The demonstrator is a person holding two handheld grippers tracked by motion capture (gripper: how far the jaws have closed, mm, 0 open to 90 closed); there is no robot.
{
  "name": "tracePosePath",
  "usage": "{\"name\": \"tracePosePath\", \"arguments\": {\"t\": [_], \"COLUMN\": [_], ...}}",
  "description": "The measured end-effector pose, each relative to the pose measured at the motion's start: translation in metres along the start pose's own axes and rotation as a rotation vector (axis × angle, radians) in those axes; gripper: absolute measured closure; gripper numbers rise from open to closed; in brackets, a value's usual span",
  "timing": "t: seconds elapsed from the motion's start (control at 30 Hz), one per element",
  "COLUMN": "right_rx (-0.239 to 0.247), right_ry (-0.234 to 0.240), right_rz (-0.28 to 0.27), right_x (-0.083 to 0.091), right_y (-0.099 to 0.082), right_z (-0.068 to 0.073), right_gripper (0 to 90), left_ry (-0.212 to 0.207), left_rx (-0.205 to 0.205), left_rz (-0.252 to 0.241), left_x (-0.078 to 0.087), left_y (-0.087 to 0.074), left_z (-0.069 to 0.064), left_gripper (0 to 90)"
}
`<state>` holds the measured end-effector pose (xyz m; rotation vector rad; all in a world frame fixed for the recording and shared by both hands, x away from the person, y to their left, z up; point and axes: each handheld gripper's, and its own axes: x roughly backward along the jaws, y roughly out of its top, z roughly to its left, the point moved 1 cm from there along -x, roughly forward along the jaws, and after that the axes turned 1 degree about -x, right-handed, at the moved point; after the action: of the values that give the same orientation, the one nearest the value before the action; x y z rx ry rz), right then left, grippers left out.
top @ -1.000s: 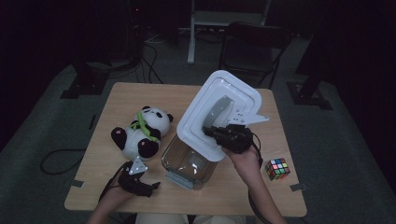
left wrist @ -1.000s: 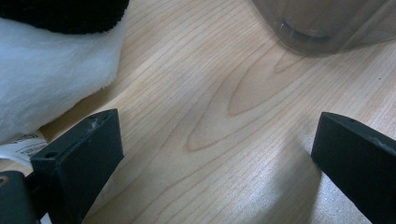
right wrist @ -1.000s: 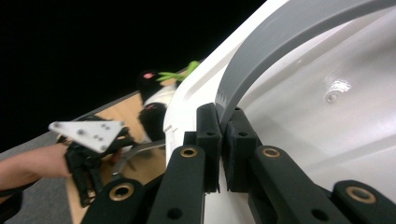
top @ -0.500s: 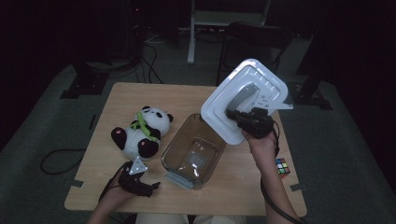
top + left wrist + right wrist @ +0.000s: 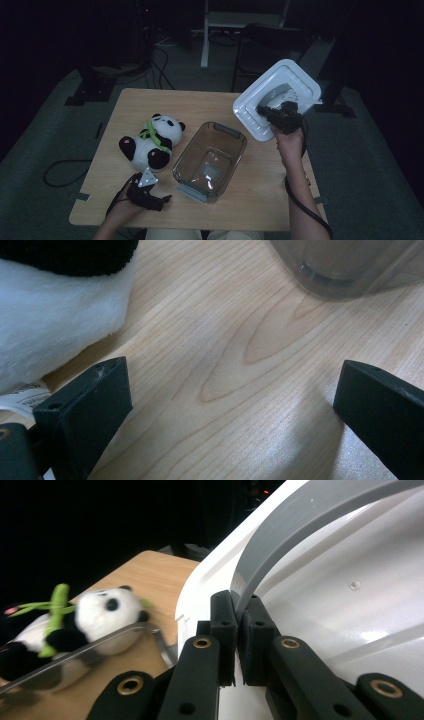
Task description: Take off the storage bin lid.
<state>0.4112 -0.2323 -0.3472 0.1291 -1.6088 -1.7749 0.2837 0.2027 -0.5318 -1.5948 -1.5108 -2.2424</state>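
One white lid point(image 5: 276, 98), held up off the table point(image 5: 125, 107) over its far right corner and tilted so its upper face turns toward the camera in the high view. It carries one grey arched handle point(image 5: 280, 545); the right gripper point(image 5: 239, 630) has its jaws closed on this handle, pads pressed to either side of the grey strip in the right gripper view. No legible writing on the lid. One clear plastic container point(image 5: 210, 161) stands open at mid-table, near the person's edge; nothing inside it apart from a glare patch on the floor, and one grey latch shows at its near end. One plush panda point(image 5: 150, 141) with a green collar lies on its back just left of the container, apart from it. A white sewn tag point(image 5: 20, 397) at the panda's base bears small print, too blurred to read. The left gripper point(image 5: 227, 410) rests low over the wood at the near left edge, jaws wide apart with bare tabletop between them, the panda's white fur just beside the one on the left of its view.
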Motion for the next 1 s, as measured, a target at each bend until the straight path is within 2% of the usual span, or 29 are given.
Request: {"name": "tracePosePath", "arguments": {"t": [0.13,0.17,0.2,0.43,0.63,0.8,1.0], "right_rx": [-0.039,-0.039,-0.069,-0.144,-0.195,-0.211,-0.264], "right_ry": [-0.029,-0.029,-0.052,-0.076,-0.079,-0.085,-0.063], "right_rz": [0.009,0.009,0.014,0.042,0.066,0.090,0.101], "right_x": [-0.011,-0.011,-0.018,-0.039,-0.055,-0.066,-0.075], "right_y": [-0.007,-0.007,-0.014,-0.040,-0.056,-0.070,-0.086], "right_z": [-0.015,-0.015,-0.024,-0.041,-0.047,-0.048,-0.050], "right_gripper": [86.4,86.4,86.5,86.4,86.3,86.4,86.4], "left_ry": [0.001,0.000,0.000,0.001,0.001,0.001,0.001], "left_rx": [0.000,0.001,0.001,-0.001,-0.001,-0.002,-0.001], "left_rz": [0.000,-0.001,-0.001,0.000,0.000,0.000,0.000], "left_x": [0.000,0.000,0.000,0.000,0.000,0.000,0.000], "left_y": [0.000,0.000,0.000,0.000,0.000,0.000,0.000], "left_z": [0.000,0.000,0.000,0.000,0.000,0.000,0.000], "left_gripper": [2.7,2.7,2.7,2.8,2.8,2.8,2.8]}}
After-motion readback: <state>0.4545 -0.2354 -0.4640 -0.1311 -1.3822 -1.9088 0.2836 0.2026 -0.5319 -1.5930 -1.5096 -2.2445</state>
